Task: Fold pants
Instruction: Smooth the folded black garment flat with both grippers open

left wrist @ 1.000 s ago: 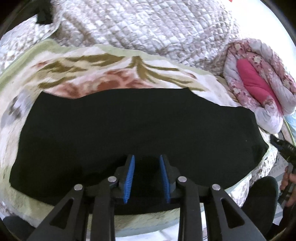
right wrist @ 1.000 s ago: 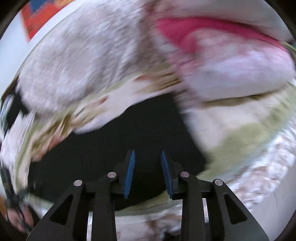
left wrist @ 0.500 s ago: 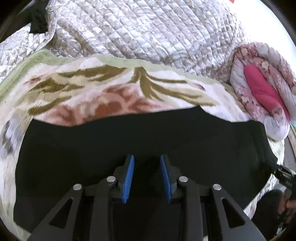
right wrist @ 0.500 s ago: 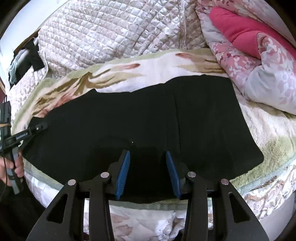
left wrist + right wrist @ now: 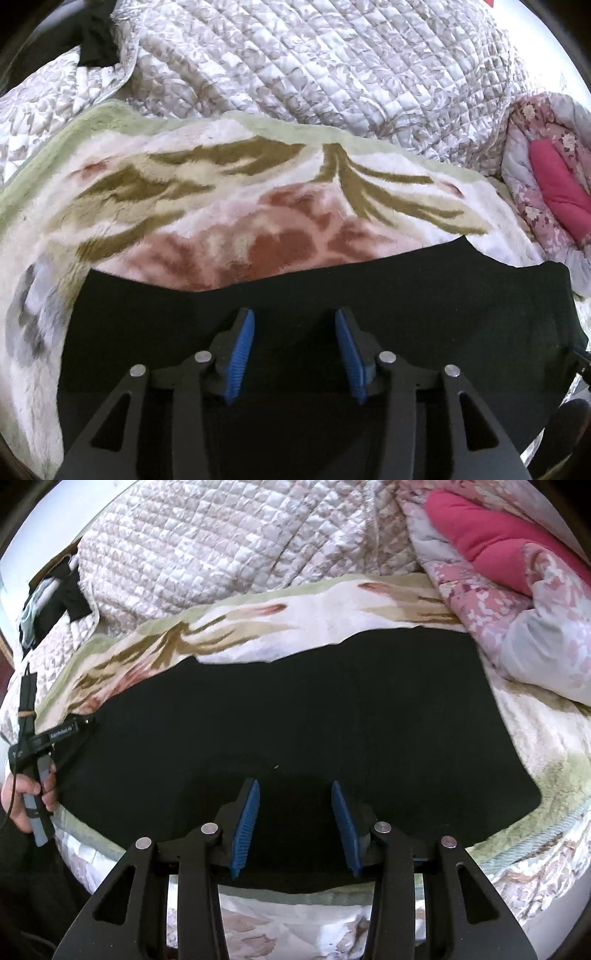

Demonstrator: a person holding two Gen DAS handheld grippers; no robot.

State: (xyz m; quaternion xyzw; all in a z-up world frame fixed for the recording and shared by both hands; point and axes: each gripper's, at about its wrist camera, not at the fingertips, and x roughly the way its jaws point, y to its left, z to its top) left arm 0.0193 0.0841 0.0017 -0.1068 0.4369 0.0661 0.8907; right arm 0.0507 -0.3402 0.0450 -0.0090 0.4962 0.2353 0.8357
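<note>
The pants (image 5: 295, 723) lie flat as a wide dark band across the floral blanket (image 5: 229, 206) on the bed, near its front edge; a faint line runs across the cloth right of centre in the right view, perhaps a seam or a fold edge, so I judge them already folded leg on leg, with the crosswise folds left to do; the left gripper (image 5: 293, 349) hangs low over the left part of the cloth, its blue pads spread with nothing between; the right gripper (image 5: 293, 825) hovers over the near hem, likewise spread and empty; the left tool's body carries a small white label, too blurred to read with certainty; no other writing shows.
</note>
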